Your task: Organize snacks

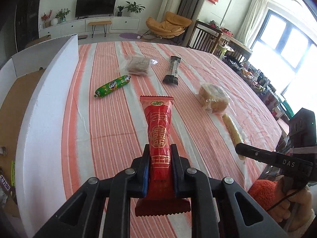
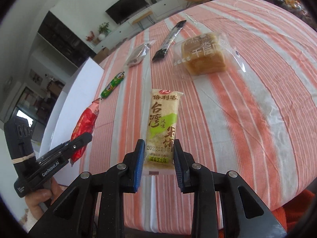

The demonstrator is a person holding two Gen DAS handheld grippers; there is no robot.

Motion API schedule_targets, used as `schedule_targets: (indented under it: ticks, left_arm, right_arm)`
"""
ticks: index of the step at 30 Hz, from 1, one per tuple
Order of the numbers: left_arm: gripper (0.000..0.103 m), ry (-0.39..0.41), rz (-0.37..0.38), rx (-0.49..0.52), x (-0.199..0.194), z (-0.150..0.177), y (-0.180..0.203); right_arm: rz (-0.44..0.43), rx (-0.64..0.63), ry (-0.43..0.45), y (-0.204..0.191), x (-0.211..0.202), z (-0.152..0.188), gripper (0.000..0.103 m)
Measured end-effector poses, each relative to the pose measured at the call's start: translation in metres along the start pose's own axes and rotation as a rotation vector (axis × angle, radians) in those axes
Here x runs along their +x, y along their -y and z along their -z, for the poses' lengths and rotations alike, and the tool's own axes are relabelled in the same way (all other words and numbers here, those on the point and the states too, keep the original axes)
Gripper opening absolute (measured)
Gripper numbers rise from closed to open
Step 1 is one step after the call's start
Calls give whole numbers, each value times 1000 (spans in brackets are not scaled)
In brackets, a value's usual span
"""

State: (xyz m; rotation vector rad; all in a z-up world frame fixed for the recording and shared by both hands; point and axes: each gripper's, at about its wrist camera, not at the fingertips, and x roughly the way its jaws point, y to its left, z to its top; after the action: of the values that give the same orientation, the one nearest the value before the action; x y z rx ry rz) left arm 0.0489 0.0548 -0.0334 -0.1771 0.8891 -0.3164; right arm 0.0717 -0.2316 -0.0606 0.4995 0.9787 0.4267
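Observation:
My left gripper (image 1: 160,148) is shut on a red snack packet (image 1: 159,127) and holds it above the striped tablecloth (image 1: 111,119); the packet also shows in the right wrist view (image 2: 84,127). My right gripper (image 2: 158,144) is shut on a yellow rice-cracker packet (image 2: 163,123), which shows in the left wrist view (image 1: 231,130). On the cloth lie a green sausage (image 1: 113,86), a dark stick packet (image 1: 172,70), a brown wrapped cake (image 1: 138,64) and a wrapped bread (image 1: 215,99).
A white-walled cardboard box (image 1: 45,103) stands at the table's left with a few snacks inside (image 1: 6,184). Chairs and a cluttered side table stand beyond the far right edge.

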Motion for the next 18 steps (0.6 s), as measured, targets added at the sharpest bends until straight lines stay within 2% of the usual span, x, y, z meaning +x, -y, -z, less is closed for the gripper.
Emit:
schedule_targets:
  ticks: [5, 8, 13, 16, 18]
  left_arm:
    - [17, 55, 120, -99, -60, -2, -19]
    - [17, 145, 119, -142, -108, -10, -45]
    - [16, 268, -86, -218, -170, -18, -116]
    - [15, 266, -210, -292, -175, -12, -165]
    - [15, 241, -284, -331, -169, -7, -192]
  right_arm:
    - [-69, 7, 6, -25, -11, -6, 29]
    - [-122, -72, -1, -74, -10, -12, 29]
    - [-283, -235, -48, -183, 8, -19, 29]
    - [-358, -318, -119, -244, 35, -11, 29]
    - [-366, -384, -164, -278, 56, -2, 30]
